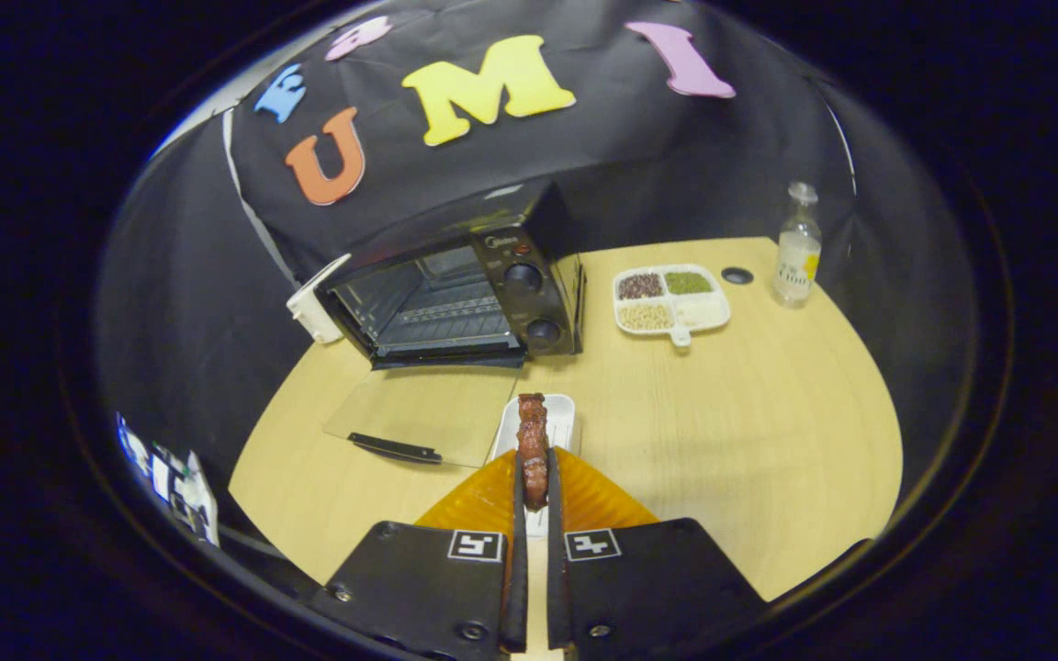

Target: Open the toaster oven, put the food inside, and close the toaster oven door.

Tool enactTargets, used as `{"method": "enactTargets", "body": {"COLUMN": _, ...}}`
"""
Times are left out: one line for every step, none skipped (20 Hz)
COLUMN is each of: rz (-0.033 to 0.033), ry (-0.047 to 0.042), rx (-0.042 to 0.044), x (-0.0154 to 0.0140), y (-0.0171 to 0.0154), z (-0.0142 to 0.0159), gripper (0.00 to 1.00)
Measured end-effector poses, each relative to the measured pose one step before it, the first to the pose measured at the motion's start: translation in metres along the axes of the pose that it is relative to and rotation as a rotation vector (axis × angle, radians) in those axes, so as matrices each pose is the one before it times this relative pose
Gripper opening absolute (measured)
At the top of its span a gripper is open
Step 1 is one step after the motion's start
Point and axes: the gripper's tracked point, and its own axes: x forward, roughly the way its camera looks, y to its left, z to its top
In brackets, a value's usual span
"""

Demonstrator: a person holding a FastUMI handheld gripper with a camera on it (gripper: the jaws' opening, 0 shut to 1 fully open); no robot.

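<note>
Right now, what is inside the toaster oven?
Inside the toaster oven, past its open door, is a bare wire rack. The gripper holds the food outside. Deep corners are too dark.

My gripper point(534, 491) is up off the table. Its two fingers point(519, 514) are squeezed close together, pinching a piece of food point(533, 450) between them.

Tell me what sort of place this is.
Likely a staged kitchen booth: a toaster oven with its door open on a wooden table, a divided dish of beans, black cloth walls. The gripper holds food.
</note>
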Motion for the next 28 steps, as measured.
{"method": "enactTargets", "body": {"rz": -0.01037, "ry": -0.01857, "rx": -0.04291, "x": -0.00318, "y": 0.01003, "z": 0.00106, "gripper": 0.11}}
{"method": "enactTargets", "body": {"rz": -0.00919, "ry": -0.01541, "rx": -0.03452, "x": -0.00213, "y": 0.01002, "z": 0.00201, "gripper": 0.12}}
{"method": "enactTargets", "body": {"rz": -0.00591, "ry": -0.01446, "rx": -0.03183, "x": -0.00178, "y": 0.01076, "z": 0.00073, "gripper": 0.12}}
{"method": "enactTargets", "body": {"rz": -0.00754, "ry": -0.01600, "rx": -0.03251, "x": -0.00090, "y": 0.01078, "z": 0.00205, "gripper": 0.11}}
{"method": "enactTargets", "body": {"rz": -0.00909, "ry": -0.01592, "rx": -0.03361, "x": -0.00008, "y": 0.01094, "z": 0.00220, "gripper": 0.11}}
{"method": "enactTargets", "body": {"rz": -0.00707, "ry": -0.01988, "rx": -0.03597, "x": 0.00174, "y": 0.01095, "z": 0.00335, "gripper": 0.11}}
{"method": "enactTargets", "body": {"rz": -0.00577, "ry": -0.02472, "rx": -0.03501, "x": 0.00196, "y": 0.01146, "z": 0.00378, "gripper": 0.11}}
{"method": "enactTargets", "body": {"rz": 0.00066, "ry": -0.02888, "rx": -0.03221, "x": 0.00291, "y": 0.01127, "z": 0.00478, "gripper": 0.11}}
{"method": "enactTargets", "body": {"rz": 0.00037, "ry": -0.04180, "rx": -0.00960, "x": 0.00397, "y": 0.01272, "z": 0.00607, "gripper": 0.12}}
{"method": "enactTargets", "body": {"rz": -0.01051, "ry": -0.04765, "rx": -0.00066, "x": 0.00396, "y": 0.01158, "z": 0.00672, "gripper": 0.11}}
{"method": "enactTargets", "body": {"rz": -0.01005, "ry": -0.03824, "rx": -0.00762, "x": 0.00441, "y": 0.01026, "z": 0.00456, "gripper": 0.11}}
{"method": "enactTargets", "body": {"rz": -0.00741, "ry": -0.03977, "rx": -0.00808, "x": 0.00522, "y": 0.01315, "z": 0.00543, "gripper": 0.12}}
{"method": "enactTargets", "body": {"rz": -0.00064, "ry": -0.02685, "rx": 0.00358, "x": 0.00391, "y": 0.01172, "z": 0.00430, "gripper": 0.11}}
{"method": "enactTargets", "body": {"rz": -0.00086, "ry": -0.02576, "rx": 0.01245, "x": 0.00596, "y": 0.01359, "z": 0.00379, "gripper": 0.11}}
{"method": "enactTargets", "body": {"rz": -0.00199, "ry": -0.01541, "rx": 0.01534, "x": 0.00591, "y": 0.01082, "z": 0.00074, "gripper": 0.11}}
{"method": "enactTargets", "body": {"rz": -0.00954, "ry": -0.01265, "rx": 0.01684, "x": 0.00629, "y": 0.00782, "z": 0.00033, "gripper": 0.11}}
{"method": "enactTargets", "body": {"rz": -0.01162, "ry": -0.00582, "rx": 0.01607, "x": 0.00833, "y": 0.00551, "z": -0.00062, "gripper": 0.11}}
{"method": "enactTargets", "body": {"rz": -0.00576, "ry": 0.00085, "rx": 0.01709, "x": 0.00975, "y": 0.00591, "z": -0.00164, "gripper": 0.11}}
{"method": "enactTargets", "body": {"rz": -0.00217, "ry": 0.00295, "rx": 0.02259, "x": 0.00835, "y": 0.00400, "z": -0.00175, "gripper": 0.11}}
{"method": "enactTargets", "body": {"rz": -0.00966, "ry": -0.00146, "rx": 0.02370, "x": 0.00974, "y": 0.00190, "z": -0.00139, "gripper": 0.11}}
{"method": "enactTargets", "body": {"rz": -0.01524, "ry": -0.00572, "rx": 0.01573, "x": 0.00964, "y": -0.00342, "z": 0.00117, "gripper": 0.11}}
{"method": "enactTargets", "body": {"rz": -0.01463, "ry": -0.00694, "rx": 0.01781, "x": 0.01089, "y": -0.00198, "z": 0.00024, "gripper": 0.11}}
{"method": "enactTargets", "body": {"rz": -0.00517, "ry": -0.00270, "rx": 0.02265, "x": 0.01027, "y": -0.00139, "z": 0.00095, "gripper": 0.11}}
{"method": "enactTargets", "body": {"rz": -0.00194, "ry": 0.00106, "rx": 0.02674, "x": 0.01102, "y": -0.00116, "z": 0.00050, "gripper": 0.11}}
{"method": "enactTargets", "body": {"rz": -0.00441, "ry": 0.00564, "rx": 0.02321, "x": 0.01055, "y": -0.00289, "z": 0.00015, "gripper": 0.11}}
{"method": "enactTargets", "body": {"rz": -0.00547, "ry": 0.00787, "rx": 0.03838, "x": 0.01118, "y": -0.00429, "z": 0.00176, "gripper": 0.11}}
{"method": "enactTargets", "body": {"rz": 0.00474, "ry": 0.00033, "rx": 0.05983, "x": 0.01059, "y": -0.00224, "z": 0.00324, "gripper": 0.11}}
{"method": "enactTargets", "body": {"rz": 0.01561, "ry": -0.00109, "rx": 0.06518, "x": 0.01091, "y": -0.00008, "z": 0.00447, "gripper": 0.11}}
